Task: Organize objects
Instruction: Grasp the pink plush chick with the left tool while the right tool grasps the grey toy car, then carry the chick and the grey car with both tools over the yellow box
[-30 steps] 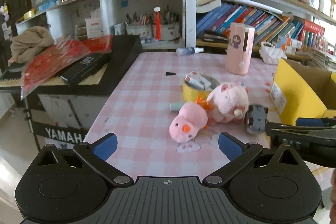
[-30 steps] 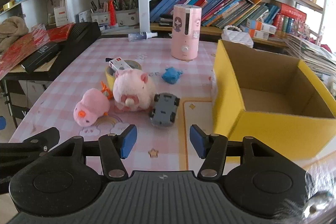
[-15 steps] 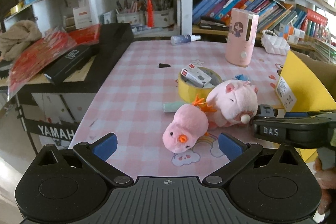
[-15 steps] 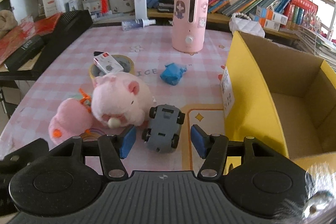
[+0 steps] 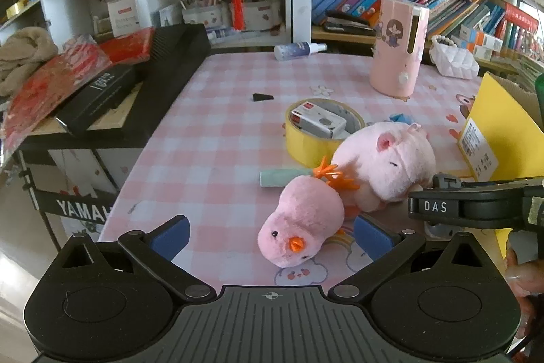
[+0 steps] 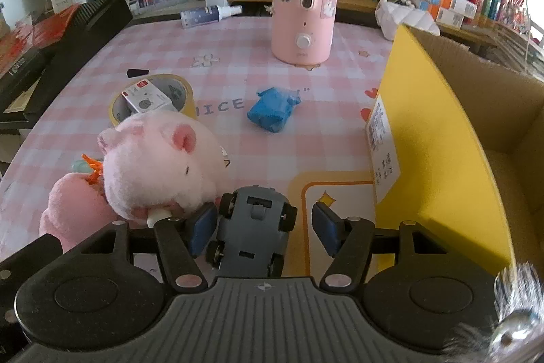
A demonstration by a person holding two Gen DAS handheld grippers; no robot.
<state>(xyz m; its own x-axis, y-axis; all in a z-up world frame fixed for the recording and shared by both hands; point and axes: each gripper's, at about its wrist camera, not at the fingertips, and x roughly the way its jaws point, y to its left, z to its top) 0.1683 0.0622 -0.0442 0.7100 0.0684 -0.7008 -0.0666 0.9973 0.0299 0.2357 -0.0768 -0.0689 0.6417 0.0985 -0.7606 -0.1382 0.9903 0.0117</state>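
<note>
A grey toy car (image 6: pixel 253 230) lies upside down on the pink checked table (image 6: pixel 238 56), between the blue pads of my right gripper (image 6: pixel 263 227). Its jaws are opening; the left pad is close to the car and the right pad stands apart from it. A pink pig plush (image 6: pixel 159 159) leans against the car's left side. My left gripper (image 5: pixel 271 237) is wide open around a pink chick plush (image 5: pixel 302 220), which lies nearer its right pad without touching it. The open yellow cardboard box (image 6: pixel 442 138) stands just right of the car.
A yellow tape roll (image 5: pixel 306 142) holding a small white box (image 5: pixel 318 121) sits behind the plushes, with a pale green tube (image 5: pixel 282 177) beside it. Farther back are a blue crumpled lump (image 6: pixel 272 108), a pink humidifier (image 6: pixel 304 2) and a spray bottle (image 6: pixel 207 14). A black keyboard (image 5: pixel 163 70) borders the table's left edge.
Both grippers have come forward and lower toward the toys. The car now lies between the right pads, which stand a little wider. The chick now lies between the left pads.
</note>
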